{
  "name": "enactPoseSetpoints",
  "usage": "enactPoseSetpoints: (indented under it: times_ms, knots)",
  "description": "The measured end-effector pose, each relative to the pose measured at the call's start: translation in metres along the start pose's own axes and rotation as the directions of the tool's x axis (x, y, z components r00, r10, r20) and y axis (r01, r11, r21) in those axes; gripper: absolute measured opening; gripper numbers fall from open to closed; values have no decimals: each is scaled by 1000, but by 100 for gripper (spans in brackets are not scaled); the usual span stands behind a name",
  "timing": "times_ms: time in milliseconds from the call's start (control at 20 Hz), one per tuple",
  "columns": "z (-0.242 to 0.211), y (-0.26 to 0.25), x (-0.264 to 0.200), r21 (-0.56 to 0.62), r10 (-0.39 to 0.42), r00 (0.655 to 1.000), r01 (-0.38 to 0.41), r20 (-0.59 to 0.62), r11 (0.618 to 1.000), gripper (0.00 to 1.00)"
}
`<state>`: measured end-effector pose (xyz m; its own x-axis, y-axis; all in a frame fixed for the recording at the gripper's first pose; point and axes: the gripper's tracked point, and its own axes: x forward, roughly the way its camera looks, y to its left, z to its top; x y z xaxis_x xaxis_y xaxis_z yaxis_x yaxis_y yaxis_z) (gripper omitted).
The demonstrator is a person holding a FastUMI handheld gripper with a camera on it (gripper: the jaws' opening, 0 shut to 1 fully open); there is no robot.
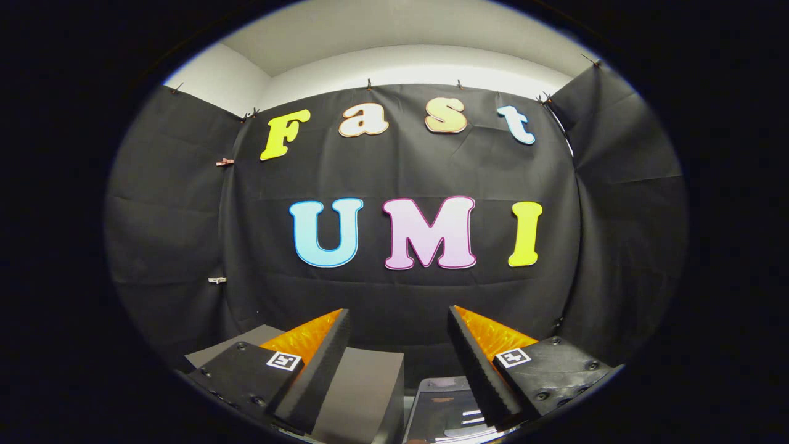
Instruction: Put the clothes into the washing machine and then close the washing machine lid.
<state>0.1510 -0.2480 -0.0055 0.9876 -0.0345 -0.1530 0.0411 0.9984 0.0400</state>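
While parted, hand-held gripper (pixel 399 316) (ridged black pads (pixel 320 364)), glossy washing machine lid (pixel 441 410) below

A recording booth, walled with clipped-up black cloth (pixel 400 172).

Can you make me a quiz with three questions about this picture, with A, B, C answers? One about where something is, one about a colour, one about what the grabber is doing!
1. Where is the grey box?
A. Low down, between and just beyond the fingers
B. Hanging on the wall
C. On top of a finger

2. What colour are the sides of the fingers?
A. Green
B. Orange
C. White

3. What is the gripper doing?
A. Squeezing a shirt
B. Shut tight on nothing
C. Open, holding nothing

Answers:
1. A, the box sits below, by the left finger's pad.
2. B, bright orange shows behind each black pad.
3. C, a wide gap lies between the fingers, with nothing held.
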Motion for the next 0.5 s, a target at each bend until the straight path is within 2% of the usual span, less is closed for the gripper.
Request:
enactPoseSetpoints:
  times_ms: [500]
  knots:
    - [-8, 2, 7, -18, 5, 1000, -5, -26, 1000, 98]
